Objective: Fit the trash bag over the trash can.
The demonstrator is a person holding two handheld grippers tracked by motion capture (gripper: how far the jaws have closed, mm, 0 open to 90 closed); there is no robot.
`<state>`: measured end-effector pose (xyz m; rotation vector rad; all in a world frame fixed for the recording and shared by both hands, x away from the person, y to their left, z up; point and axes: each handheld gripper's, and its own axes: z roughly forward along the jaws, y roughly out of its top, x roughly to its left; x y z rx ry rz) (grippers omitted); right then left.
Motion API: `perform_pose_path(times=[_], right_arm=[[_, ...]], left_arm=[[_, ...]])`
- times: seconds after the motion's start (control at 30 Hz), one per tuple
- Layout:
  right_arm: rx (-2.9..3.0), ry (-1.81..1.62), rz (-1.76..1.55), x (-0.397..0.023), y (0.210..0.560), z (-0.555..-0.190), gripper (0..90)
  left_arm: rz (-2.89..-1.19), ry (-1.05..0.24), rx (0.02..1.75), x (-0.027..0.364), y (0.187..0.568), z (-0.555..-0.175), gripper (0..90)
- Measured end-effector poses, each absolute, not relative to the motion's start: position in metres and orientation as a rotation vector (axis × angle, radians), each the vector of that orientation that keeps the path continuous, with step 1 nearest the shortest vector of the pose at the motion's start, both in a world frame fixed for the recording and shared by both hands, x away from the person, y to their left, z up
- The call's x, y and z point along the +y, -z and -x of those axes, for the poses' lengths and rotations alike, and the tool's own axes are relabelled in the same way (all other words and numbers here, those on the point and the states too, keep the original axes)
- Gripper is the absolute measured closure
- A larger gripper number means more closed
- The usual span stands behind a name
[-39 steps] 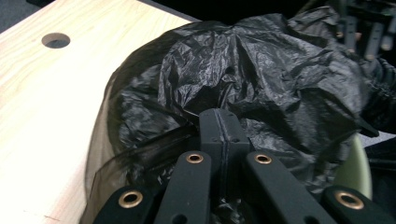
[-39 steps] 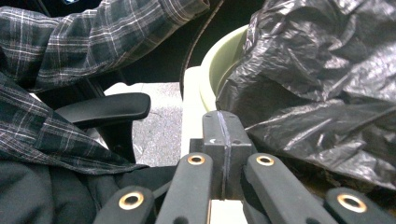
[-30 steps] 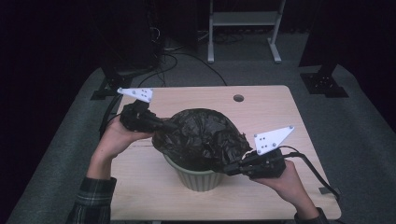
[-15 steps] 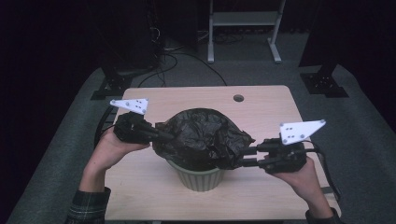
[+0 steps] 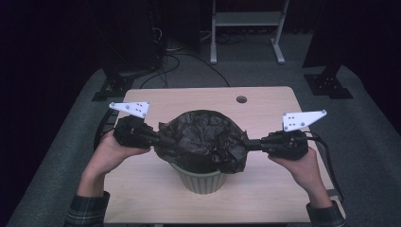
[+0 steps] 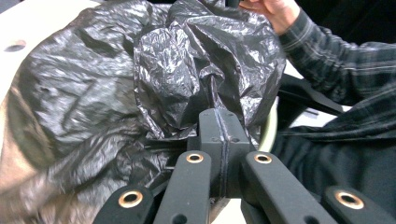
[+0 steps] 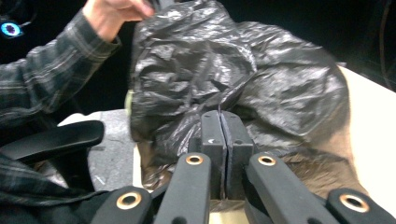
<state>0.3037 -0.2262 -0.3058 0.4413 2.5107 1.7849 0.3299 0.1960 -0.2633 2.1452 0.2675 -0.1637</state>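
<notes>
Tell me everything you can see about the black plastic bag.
The black plastic bag is thin, glossy and heavily crinkled. It is draped over the mouth of a pale green bin standing on the wooden table. The left gripper and right gripper pinch it on opposite sides with shut jaws, pulling it outward over the rim.

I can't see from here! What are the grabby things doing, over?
Left gripper and right gripper: fingers shut on the black bag, pulling opposite sides. Bag sits over green bin. Nothing in the way.
</notes>
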Motion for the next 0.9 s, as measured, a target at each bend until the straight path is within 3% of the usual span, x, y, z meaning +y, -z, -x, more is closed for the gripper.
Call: perform_pose_path(times=[0.43,0.9], right_arm=[[2.615,-1.763,-0.356,-0.220,0.329,-0.267,89.6],[2.744,-1.658,-0.465,-0.208,0.382,-0.269,89.7]], left_arm=[[-2.188,0.161,0.272,0.206,0.284,-0.292,89.9],[-2.209,0.243,0.361,0.212,0.337,-0.292,90.0]])
